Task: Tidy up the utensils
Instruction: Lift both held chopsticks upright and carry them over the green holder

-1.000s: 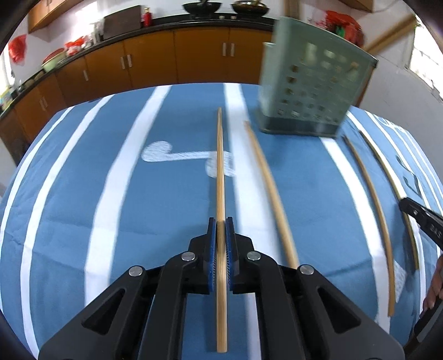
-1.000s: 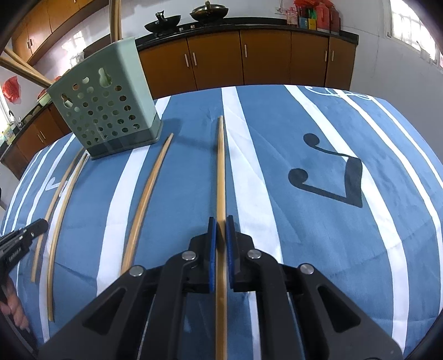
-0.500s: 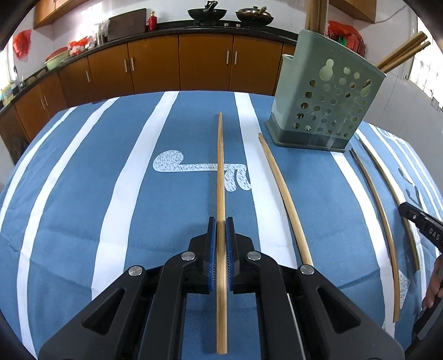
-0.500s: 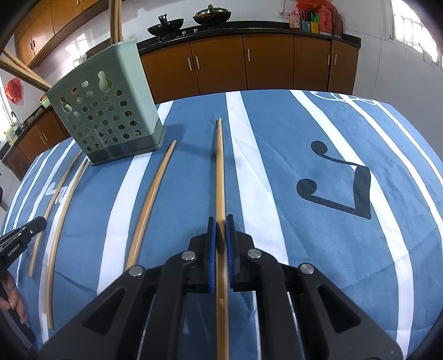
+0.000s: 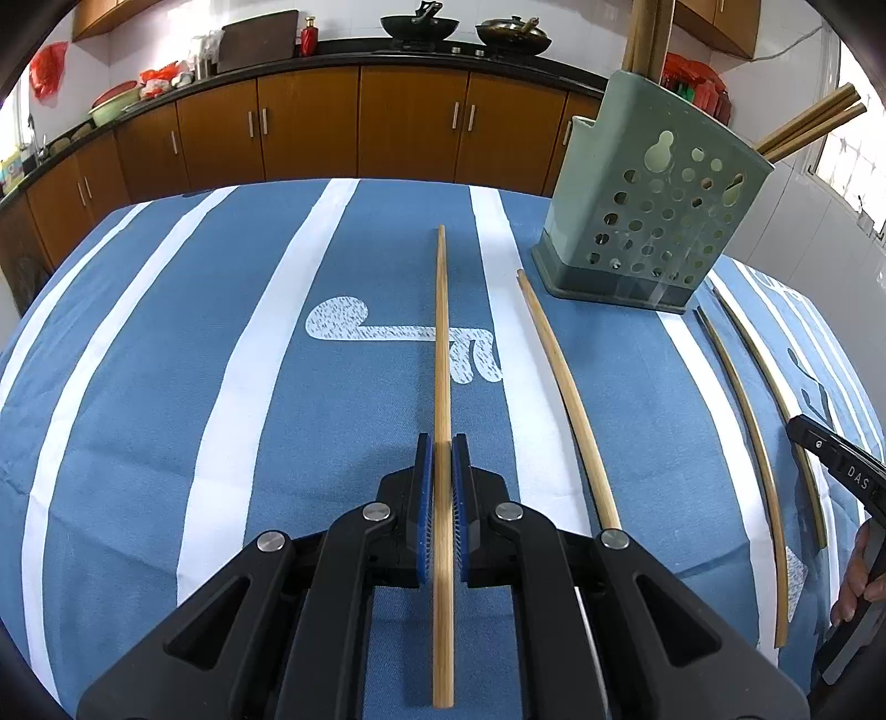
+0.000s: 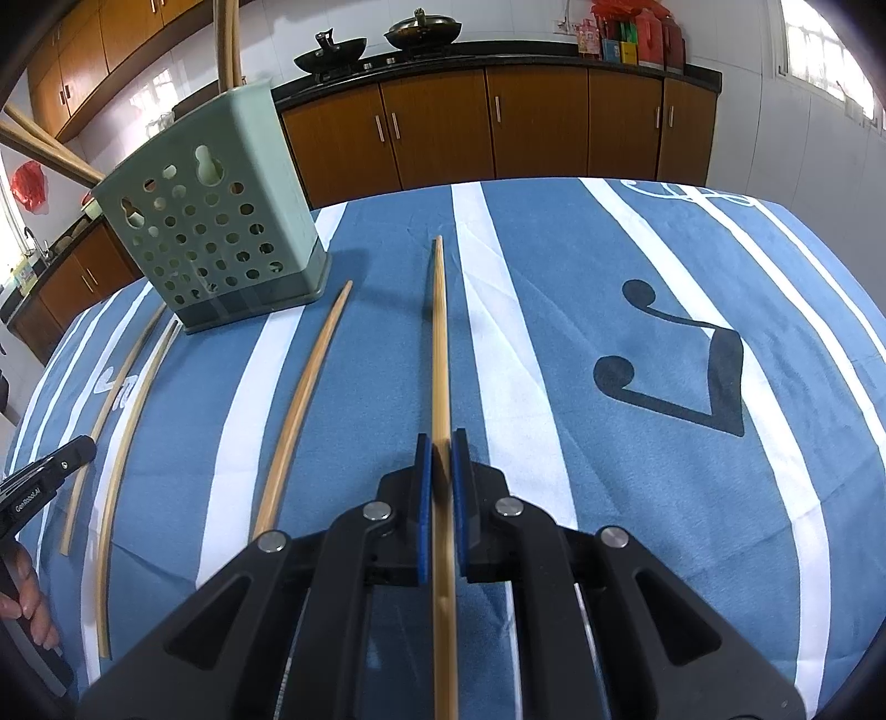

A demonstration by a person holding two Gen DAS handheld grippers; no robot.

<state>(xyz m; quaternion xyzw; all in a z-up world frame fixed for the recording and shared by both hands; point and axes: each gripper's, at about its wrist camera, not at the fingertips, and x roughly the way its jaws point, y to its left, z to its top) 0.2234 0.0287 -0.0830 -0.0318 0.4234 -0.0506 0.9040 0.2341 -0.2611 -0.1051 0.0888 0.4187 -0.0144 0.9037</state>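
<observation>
My left gripper (image 5: 442,443) is shut on a bamboo chopstick (image 5: 441,332) that points straight ahead over the blue striped cloth. The green perforated holder (image 5: 648,221) stands ahead to its right, with several chopsticks (image 5: 808,124) sticking out. A loose chopstick (image 5: 565,399) lies on the cloth just right of the held one. My right gripper (image 6: 441,440) is shut on another chopstick (image 6: 439,332). From there the holder (image 6: 221,243) stands ahead to the left, and a loose chopstick (image 6: 302,399) lies between.
Two thin chopsticks (image 5: 745,437) show at the far right beside the right gripper's tip (image 5: 830,459). The left gripper's tip (image 6: 61,465) and a person's fingers (image 6: 33,615) sit at the left edge. Wooden cabinets (image 5: 404,127) and woks (image 5: 421,25) stand behind the table.
The left wrist view has shifted slightly, so the holder sits lower and sharper in frame. Both grippers stay shut on their chopsticks. The right view is almost unchanged.
</observation>
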